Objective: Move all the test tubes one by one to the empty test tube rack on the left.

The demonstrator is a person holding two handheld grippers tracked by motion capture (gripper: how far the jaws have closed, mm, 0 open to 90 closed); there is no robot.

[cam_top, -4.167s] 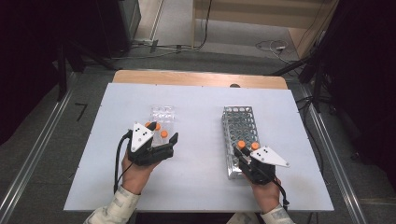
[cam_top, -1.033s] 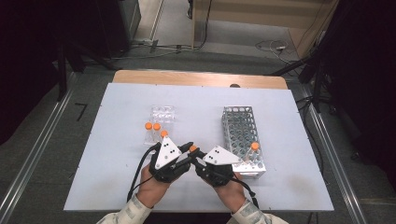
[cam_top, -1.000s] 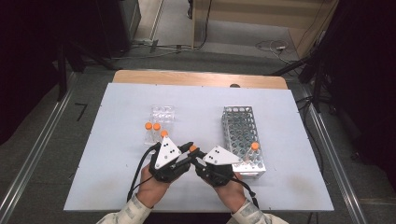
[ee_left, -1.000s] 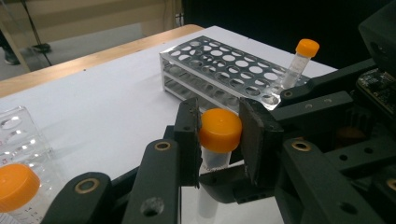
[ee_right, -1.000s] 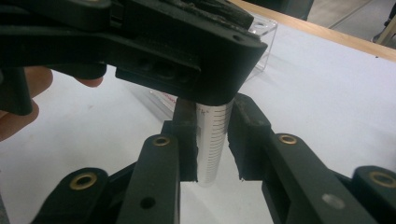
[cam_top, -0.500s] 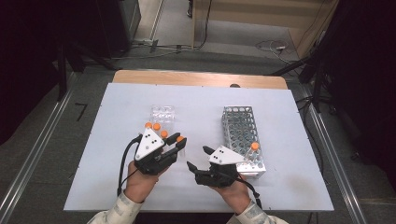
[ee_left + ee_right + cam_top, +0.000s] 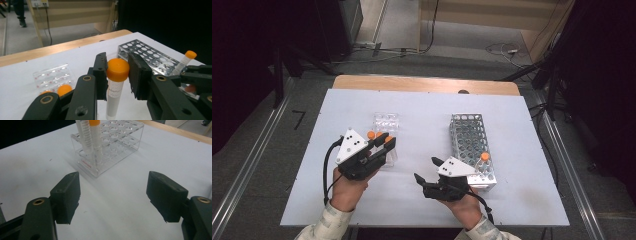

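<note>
My left gripper (image 7: 384,146) (image 7: 117,75) is shut on an orange-capped tube (image 7: 117,71), held upright just above the near end of the clear plastic rack (image 7: 387,122) (image 7: 53,76). That rack holds other orange-capped tubes (image 7: 64,89) (image 7: 95,135). My right gripper (image 7: 426,170) (image 7: 115,187) has just opened; its jaws stand wide apart with nothing between them, low over the table's front middle and pointing left toward the clear rack (image 7: 110,142). Beside it stands a metal rack (image 7: 469,142) (image 7: 147,53) with one orange-capped tube (image 7: 483,159) (image 7: 185,60).
A wooden strip (image 7: 427,84) runs along the far edge of the white table (image 7: 427,107). Black cables trail from both grippers toward the front edge. Dark equipment and floor rails surround the table.
The two grippers were tip to tip at the front middle. The left one has since moved left and up with the tube toward the clear rack. The right jaws have opened wide.
</note>
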